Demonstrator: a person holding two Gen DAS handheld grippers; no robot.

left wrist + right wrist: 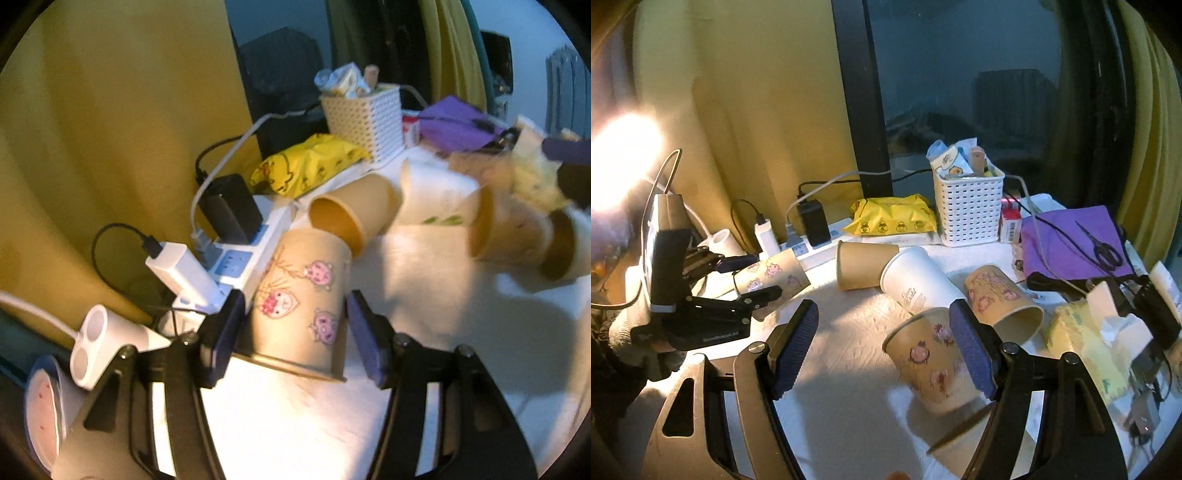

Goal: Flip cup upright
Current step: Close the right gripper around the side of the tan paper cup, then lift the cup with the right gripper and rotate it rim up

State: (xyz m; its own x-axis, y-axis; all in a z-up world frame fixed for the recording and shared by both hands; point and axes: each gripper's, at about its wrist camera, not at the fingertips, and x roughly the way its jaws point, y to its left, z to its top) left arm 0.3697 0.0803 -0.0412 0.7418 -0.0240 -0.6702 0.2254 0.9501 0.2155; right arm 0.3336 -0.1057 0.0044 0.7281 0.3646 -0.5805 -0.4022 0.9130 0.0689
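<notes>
A brown paper cup with pink cartoon figures (301, 308) lies between the fingers of my left gripper (295, 314), rim towards the camera; the pads sit at its sides, and it looks gripped. The same cup (772, 278) and left gripper (746, 280) show at the left of the right wrist view. My right gripper (882, 343) is open above the white table (849, 332), empty. Just right of it a second cartoon cup (934, 362) stands tilted. More cups lie on their sides: a plain brown one (864, 266), a white one (916, 280), another cartoon one (1004, 299).
A white power strip with chargers (236, 251) lies behind the held cup. A yellow wipes pack (894, 219), a white basket (967, 206), a purple cloth with scissors (1075, 243) and a tissue box (1097, 343) crowd the back and right. Yellow curtains hang behind.
</notes>
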